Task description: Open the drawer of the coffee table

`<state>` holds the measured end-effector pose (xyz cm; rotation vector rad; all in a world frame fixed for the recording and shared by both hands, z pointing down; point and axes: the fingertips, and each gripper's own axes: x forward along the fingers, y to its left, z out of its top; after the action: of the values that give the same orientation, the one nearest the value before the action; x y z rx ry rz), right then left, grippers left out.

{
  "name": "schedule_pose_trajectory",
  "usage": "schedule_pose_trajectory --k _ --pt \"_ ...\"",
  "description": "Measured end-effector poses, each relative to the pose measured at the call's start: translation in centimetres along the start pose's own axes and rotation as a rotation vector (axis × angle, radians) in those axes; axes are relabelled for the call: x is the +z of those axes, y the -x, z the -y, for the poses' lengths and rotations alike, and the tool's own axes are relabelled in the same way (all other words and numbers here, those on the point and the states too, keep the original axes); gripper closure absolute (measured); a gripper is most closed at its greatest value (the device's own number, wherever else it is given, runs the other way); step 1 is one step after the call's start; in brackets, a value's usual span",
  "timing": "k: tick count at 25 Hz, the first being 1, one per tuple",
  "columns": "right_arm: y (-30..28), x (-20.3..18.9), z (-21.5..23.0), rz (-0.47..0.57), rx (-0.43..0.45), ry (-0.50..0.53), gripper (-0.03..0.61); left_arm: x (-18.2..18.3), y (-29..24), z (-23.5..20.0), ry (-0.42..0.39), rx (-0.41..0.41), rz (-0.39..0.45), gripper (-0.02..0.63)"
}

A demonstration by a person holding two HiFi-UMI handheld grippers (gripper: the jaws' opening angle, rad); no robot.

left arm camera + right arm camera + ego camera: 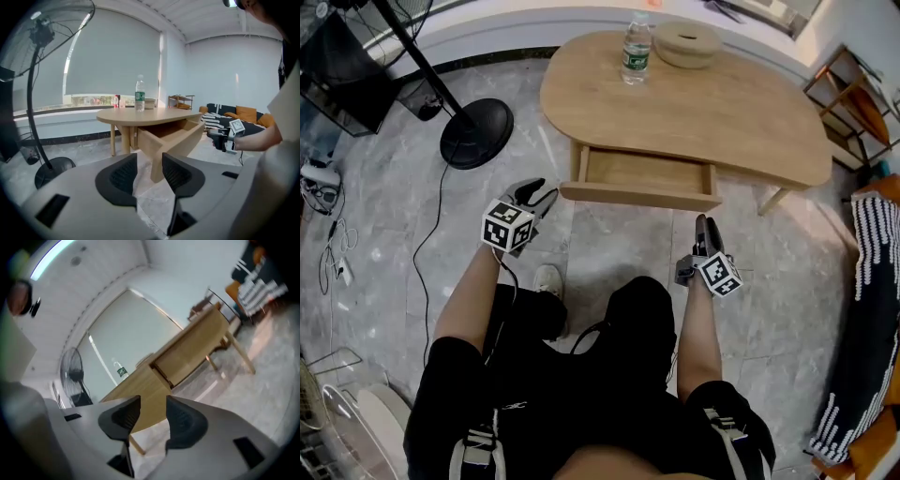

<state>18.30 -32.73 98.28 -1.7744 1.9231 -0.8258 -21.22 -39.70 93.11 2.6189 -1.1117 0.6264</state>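
The oval wooden coffee table (731,108) has its drawer (639,194) pulled out toward me, with the bare inside showing. My left gripper (540,195) hovers off the drawer's front left corner, apart from it. Its jaws are open with nothing between them. My right gripper (703,225) hangs just below the drawer's right end, without touching it. Its jaws are also open and empty. In the left gripper view the left gripper (149,164) faces the drawer (171,138), and the right gripper (219,138) shows beyond it. The right gripper view is tilted; there the right gripper (152,408) looks along the table (197,341).
A water bottle (636,52) and a round wooden lidded bowl (687,42) stand at the table's far edge. A floor fan's black base (476,131) and its cable lie to the left. A striped throw (874,281) and a metal rack (853,89) are at the right.
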Motion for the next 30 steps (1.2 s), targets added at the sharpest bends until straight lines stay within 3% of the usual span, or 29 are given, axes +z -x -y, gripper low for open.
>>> schedule_pose_trajectory --k 2,5,7,11,12,14,18,22,26,30 --pt "0.9 2.2 -2.0 0.025 -0.034 0.193 0.428 2.5 1.4 -0.3 -0.004 0.063 0.053 0.434" --pt "2.2 6.2 -6.7 0.108 -0.005 0.416 0.462 6.5 3.6 -0.1 -0.023 0.18 0.134 0.434" --pt "2.8 8.6 -10.0 0.161 0.006 0.535 0.475 8.9 5.1 0.9 -0.031 0.246 0.178 0.442" --pt "3.2 12.1 -15.4 0.241 -0.034 0.691 0.544 13.7 7.4 4.3 -0.061 0.362 0.291 0.518" --pt "3.3 12.6 -16.6 0.254 -0.043 0.708 0.566 14.6 7.8 5.2 -0.07 0.385 0.317 0.567" --pt "3.5 13.0 -18.6 0.265 -0.034 0.722 0.566 15.8 8.1 7.4 -0.086 0.394 0.354 0.586" --pt "2.3 11.8 -21.8 0.239 0.02 0.698 0.566 16.9 6.7 9.9 -0.062 0.305 0.376 0.589" --pt "-0.4 12.2 -25.7 0.212 0.033 0.696 0.566 19.7 5.4 9.2 -0.06 0.234 0.364 0.589" --pt "-3.0 17.5 -32.4 0.181 0.011 0.659 0.566 27.5 6.8 7.1 -0.02 0.185 0.329 0.591" --pt "-3.3 27.1 -41.6 0.156 0.005 0.651 0.566 39.5 12.3 6.6 -0.015 0.175 0.318 0.591"
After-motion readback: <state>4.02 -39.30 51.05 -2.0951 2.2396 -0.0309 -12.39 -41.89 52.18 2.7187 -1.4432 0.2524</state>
